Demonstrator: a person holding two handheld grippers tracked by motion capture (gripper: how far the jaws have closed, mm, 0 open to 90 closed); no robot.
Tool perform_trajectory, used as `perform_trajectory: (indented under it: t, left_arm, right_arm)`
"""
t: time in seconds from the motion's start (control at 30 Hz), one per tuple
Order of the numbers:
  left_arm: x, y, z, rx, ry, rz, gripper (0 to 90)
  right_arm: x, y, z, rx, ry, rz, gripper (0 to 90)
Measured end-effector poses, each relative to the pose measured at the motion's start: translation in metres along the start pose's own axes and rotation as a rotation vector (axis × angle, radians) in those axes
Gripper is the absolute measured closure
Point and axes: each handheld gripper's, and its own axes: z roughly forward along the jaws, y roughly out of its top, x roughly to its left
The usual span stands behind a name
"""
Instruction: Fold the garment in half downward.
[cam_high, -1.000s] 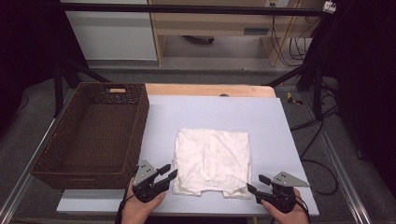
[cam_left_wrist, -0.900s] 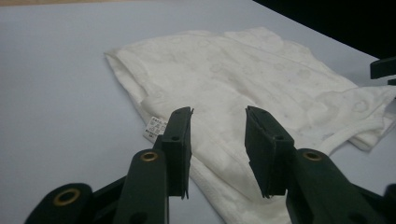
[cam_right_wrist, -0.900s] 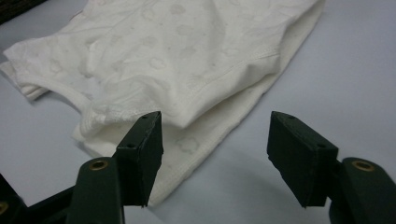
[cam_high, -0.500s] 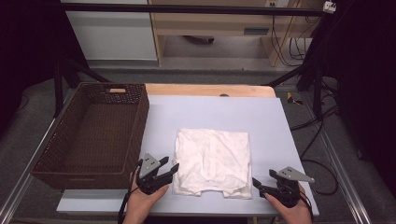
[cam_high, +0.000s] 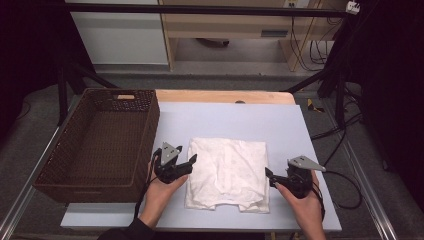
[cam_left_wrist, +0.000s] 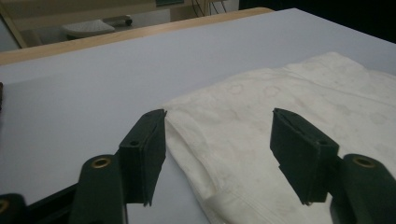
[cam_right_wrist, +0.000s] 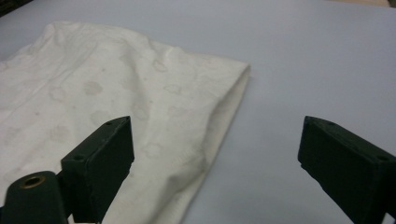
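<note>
A folded white garment (cam_high: 228, 172) with a faint printed pattern lies flat on the pale blue table top (cam_high: 230, 120). My left gripper (cam_high: 191, 161) is at the garment's left edge, open; in the left gripper view its jaws straddle the folded edge of the cloth (cam_left_wrist: 243, 135). At the garment's right edge my right gripper (cam_high: 270, 176) is open too. In the right gripper view the cloth (cam_right_wrist: 116, 102) lies under the left jaw and bare table under the right one. Neither gripper holds anything.
A dark brown wicker basket (cam_high: 70, 172) with nothing in it stands at the table's left side, close to my left hand. A wooden strip (cam_high: 225, 96) runs along the table's far edge. Cables (cam_high: 340, 145) hang at the right.
Both grippers have moved forward along the garment's sides, away from the front edge of the table. The garment has not moved.
</note>
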Motion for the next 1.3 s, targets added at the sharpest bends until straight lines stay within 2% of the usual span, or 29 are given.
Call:
perform_trajectory:
  t: [0.03,0.07,0.13,0.2,0.3,0.33,0.37,0.4,0.47,0.5,0.53,0.57,0.6,0.67,0.7,0.73,0.77,0.8,0.83,0.9,0.93,1.03,1.07,1.3]
  left_arm:
    - [0.0,0.0,0.0,0.0,0.0,0.0,30.9]
    - [0.003,0.0,0.004,0.02,-0.005,-0.019,29.0]
    - [0.003,-0.002,0.005,0.039,0.005,-0.009,27.1]
    - [0.003,-0.003,0.005,0.045,0.006,-0.007,25.3]
    - [0.005,-0.006,0.003,0.046,0.01,-0.025,21.7]
    - [0.006,-0.007,0.002,0.047,0.004,-0.031,17.7]
    - [0.007,-0.007,0.002,0.046,0.005,-0.034,16.5]
    - [0.008,-0.008,0.001,0.047,-0.002,-0.041,15.0]
    - [0.011,-0.01,0.001,0.046,-0.014,-0.048,13.1]
    - [0.012,-0.011,0.0,0.047,-0.005,-0.052,13.1]
    - [0.012,-0.011,0.0,0.047,-0.005,-0.052,13.1]
    - [0.014,-0.011,0.0,0.048,0.001,-0.056,13.1]
    - [0.018,-0.01,-0.002,0.041,0.017,-0.072,13.1]
    - [0.022,-0.007,-0.004,0.032,0.038,-0.102,13.1]
    - [0.022,-0.007,-0.004,0.032,0.038,-0.102,13.2]
    - [0.024,-0.007,-0.005,0.023,0.04,-0.117,13.2]
    - [0.025,-0.005,-0.007,0.026,0.043,-0.102,13.0]
    - [0.025,-0.005,-0.007,0.026,0.043,-0.102,12.7]
    - [0.026,-0.005,-0.008,0.031,0.045,-0.094,12.6]
    - [0.027,-0.005,-0.009,0.029,0.041,-0.104,12.6]
    - [0.027,-0.005,-0.009,0.029,0.041,-0.104,12.6]
    - [0.027,-0.004,-0.011,0.03,0.029,-0.114,12.7]
    - [0.025,-0.005,-0.011,0.035,0.023,-0.102,12.6]
    - [0.024,-0.006,-0.009,0.049,0.021,-0.086,12.5]
  right_arm:
    - [0.002,0.003,0.002,0.005,0.007,0.0,10.3]
    - [0.006,0.007,0.005,0.006,0.016,-0.008,10.4]
    - [0.015,0.014,0.009,0.004,0.038,-0.032,10.4]
    - [0.02,0.018,0.011,-0.002,0.05,-0.045,10.4]
    - [0.037,0.027,0.018,0.002,0.096,-0.07,10.0]
    - [0.049,0.031,0.023,0.012,0.135,-0.085,9.3]
    - [0.049,0.031,0.023,0.012,0.135,-0.085,9.3]
    - [0.061,0.033,0.028,0.027,0.182,-0.1,9.8]
    - [0.075,0.034,0.033,0.06,0.226,-0.12,10.0]
    - [0.081,0.034,0.035,0.074,0.238,-0.135,10.5]
    - [0.081,0.034,0.035,0.074,0.238,-0.135,10.5]
    - [0.091,0.033,0.037,0.079,0.26,-0.146,11.6]
    - [0.096,0.033,0.037,0.083,0.273,-0.151,12.0]
    - [0.105,0.033,0.036,0.094,0.331,-0.148,12.2]
    - [0.105,0.033,0.036,0.094,0.331,-0.148,12.2]
    - [0.111,0.033,0.036,0.094,0.35,-0.157,12.1]
    - [0.122,0.032,0.036,0.099,0.363,-0.175,12.6]
    - [0.122,0.032,0.036,0.099,0.363,-0.175,12.6]
    - [0.133,0.03,0.039,0.11,0.382,-0.189,13.1]
    - [0.144,0.027,0.041,0.115,0.387,-0.212,14.2]
    - [0.144,0.027,0.041,0.115,0.387,-0.212,14.2]
    - [0.155,0.024,0.045,0.129,0.415,-0.239,14.2]
    - [0.159,0.024,0.045,0.129,0.421,-0.249,14.2]
    - [0.167,0.019,0.047,0.138,0.433,-0.254,15.2]
